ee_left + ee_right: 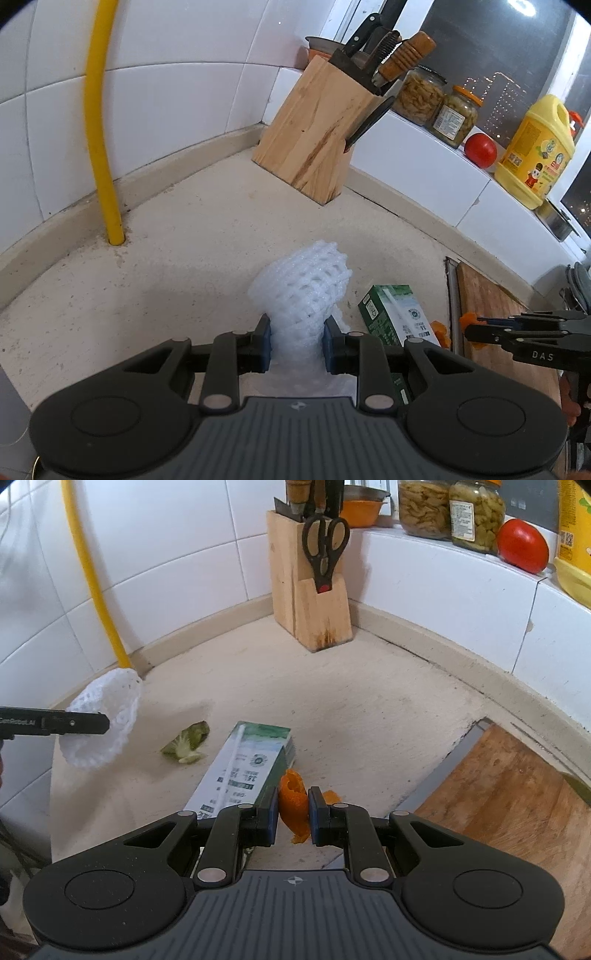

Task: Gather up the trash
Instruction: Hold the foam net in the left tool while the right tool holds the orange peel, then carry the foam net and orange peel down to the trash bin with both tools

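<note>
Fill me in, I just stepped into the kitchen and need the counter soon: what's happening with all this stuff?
A person is clearing trash off the counter with a handheld gripper in each hand. The left gripper is clamped on a white foam fruit net, and the right gripper is clamped on a piece of orange peel. A green-and-white milk carton lies on its side, a leafy vegetable scrap sits beside it, and a bit more peel remains on the counter.

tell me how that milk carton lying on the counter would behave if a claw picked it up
The milk carton lies flat on a broad face, so it probably won't roll. Its straw looks still attached, so it may be full and heavy for its size. The printed surface looks smooth, possibly slippery; thin walls could dent under a squeeze.
</note>
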The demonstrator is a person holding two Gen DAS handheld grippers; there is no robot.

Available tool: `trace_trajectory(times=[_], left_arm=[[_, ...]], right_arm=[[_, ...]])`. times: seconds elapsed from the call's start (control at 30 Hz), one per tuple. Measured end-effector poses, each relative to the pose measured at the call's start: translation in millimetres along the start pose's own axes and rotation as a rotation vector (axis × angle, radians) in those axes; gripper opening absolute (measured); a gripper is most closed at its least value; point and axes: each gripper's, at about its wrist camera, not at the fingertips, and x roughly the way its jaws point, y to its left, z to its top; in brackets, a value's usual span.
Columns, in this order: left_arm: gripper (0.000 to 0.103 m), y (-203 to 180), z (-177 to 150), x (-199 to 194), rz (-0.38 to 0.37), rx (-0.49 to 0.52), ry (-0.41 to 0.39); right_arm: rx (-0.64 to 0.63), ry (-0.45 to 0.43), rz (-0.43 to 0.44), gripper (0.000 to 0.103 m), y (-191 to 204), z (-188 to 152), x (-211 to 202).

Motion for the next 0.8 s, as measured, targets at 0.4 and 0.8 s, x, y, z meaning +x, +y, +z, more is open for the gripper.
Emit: trace_trajectory(times=[0.4, 0.8], left_arm=[[0.022, 7, -8, -16, 0.028, -0.015, -0.019], [0.022, 58, -72, -97, 0.179, -0.138, -0.052]], right_arm=[[-0.029, -0.017, 0.081, 0.023, 20, 5, -5], [-0.154, -0.001, 0.396, 0.023, 137, -1, 7]])
